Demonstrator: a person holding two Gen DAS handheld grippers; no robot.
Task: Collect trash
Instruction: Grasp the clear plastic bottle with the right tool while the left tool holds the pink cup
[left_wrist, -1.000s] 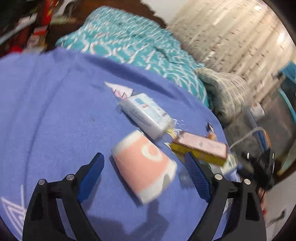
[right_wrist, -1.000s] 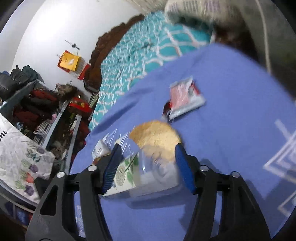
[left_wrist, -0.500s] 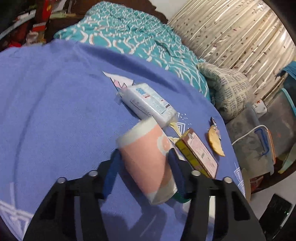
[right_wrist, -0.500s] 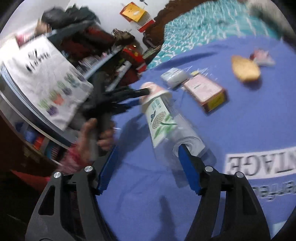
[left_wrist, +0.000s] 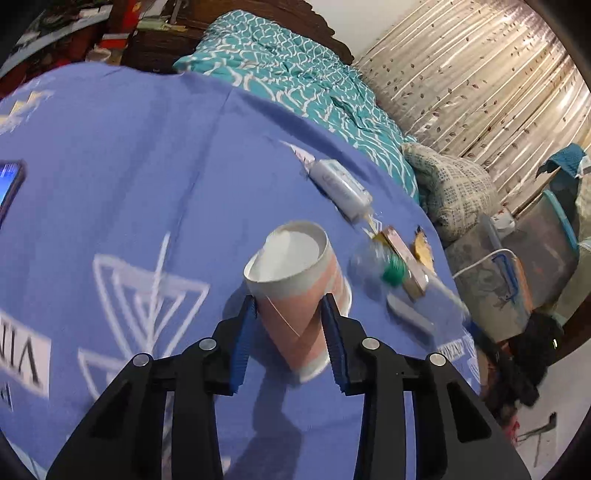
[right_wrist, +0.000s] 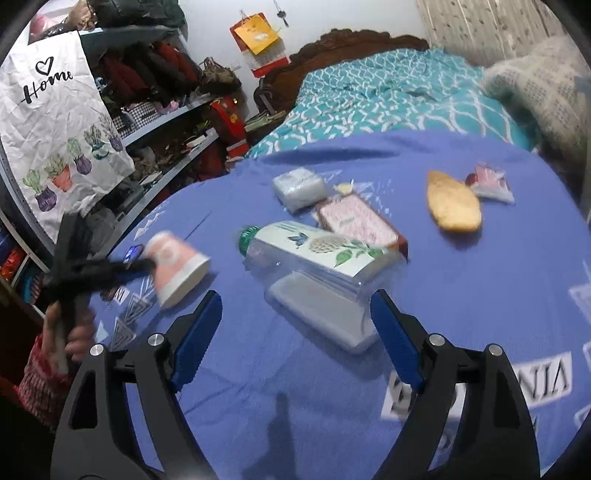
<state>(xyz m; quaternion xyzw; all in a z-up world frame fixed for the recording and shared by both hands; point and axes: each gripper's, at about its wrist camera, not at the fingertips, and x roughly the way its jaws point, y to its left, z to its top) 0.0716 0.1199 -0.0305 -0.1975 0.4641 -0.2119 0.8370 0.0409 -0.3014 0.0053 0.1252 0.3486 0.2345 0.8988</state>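
My left gripper (left_wrist: 290, 332) is shut on a pink and white paper cup (left_wrist: 295, 284) and holds it above the blue blanket (left_wrist: 129, 177); the cup also shows in the right wrist view (right_wrist: 177, 266). My right gripper (right_wrist: 295, 328) is open, its blue pads either side of a clear plastic bottle (right_wrist: 317, 273) with a green cap that lies on the blanket. Behind the bottle lie a pink box (right_wrist: 362, 225), a white tissue pack (right_wrist: 299, 188), a yellow-brown peel (right_wrist: 452, 201) and a small wrapper (right_wrist: 491, 182).
A phone (left_wrist: 9, 184) lies at the blanket's left edge. A teal bedspread (right_wrist: 388, 96) and a grey pillow (left_wrist: 450, 188) lie beyond the blanket. Shelves of clothes with a white "Home" sheet (right_wrist: 55, 122) stand to the left.
My left gripper closed on the paper cup and lifted it off the blanket. My right gripper opened and the bottle now lies on the blanket between its fingers.
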